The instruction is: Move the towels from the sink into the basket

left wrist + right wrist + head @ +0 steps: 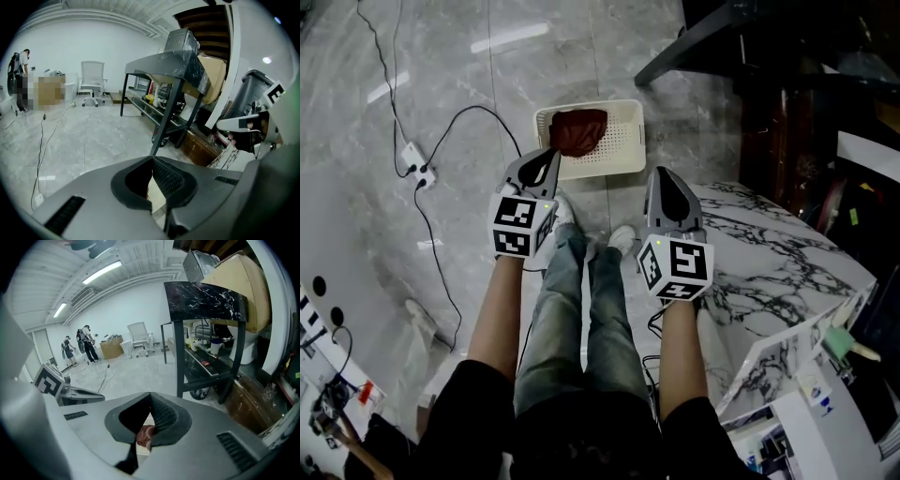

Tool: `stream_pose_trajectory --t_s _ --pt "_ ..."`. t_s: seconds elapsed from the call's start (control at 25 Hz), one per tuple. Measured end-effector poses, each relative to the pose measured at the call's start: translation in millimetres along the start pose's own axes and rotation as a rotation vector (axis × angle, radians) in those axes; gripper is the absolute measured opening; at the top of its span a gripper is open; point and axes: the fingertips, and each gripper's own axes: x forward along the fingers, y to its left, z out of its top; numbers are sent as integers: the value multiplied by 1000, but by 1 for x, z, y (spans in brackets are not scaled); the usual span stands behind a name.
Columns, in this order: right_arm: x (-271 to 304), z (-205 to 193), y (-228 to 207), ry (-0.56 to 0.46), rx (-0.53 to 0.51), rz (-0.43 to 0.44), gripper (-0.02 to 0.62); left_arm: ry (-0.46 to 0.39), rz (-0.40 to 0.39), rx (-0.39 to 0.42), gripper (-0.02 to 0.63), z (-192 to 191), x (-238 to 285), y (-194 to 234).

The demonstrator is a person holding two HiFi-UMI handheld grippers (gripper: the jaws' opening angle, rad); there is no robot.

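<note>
Left hand-held gripper (549,157) and right hand-held gripper (662,178) are pointing forward and down, jaws fully closed, gripping nothing. Dark red towel (578,131) is lying in basket (630,141) on floor (469,66). Left tip is covering basket's near corner.

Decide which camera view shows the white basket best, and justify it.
The head view: the whole basket sits on the floor, a dark red towel inside. The left gripper view shows a perforated sliver past the jaws; the right gripper view, a sliver with some towel.
</note>
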Motion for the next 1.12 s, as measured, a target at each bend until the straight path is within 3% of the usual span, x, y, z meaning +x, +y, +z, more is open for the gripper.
stream_pose_trajectory --t_s 0.52,0.92,1.12 --pt "-53 57 5 -70 0 -7 14 -80 30 57 15 71 -56 -28" --pt "-112 128 11 -168 -18 -22 14 -186 62 45 15 143 -127 -52" --pt "-145 165 16 -218 -21 -24 14 -229 78 83 15 177 -162 -70"
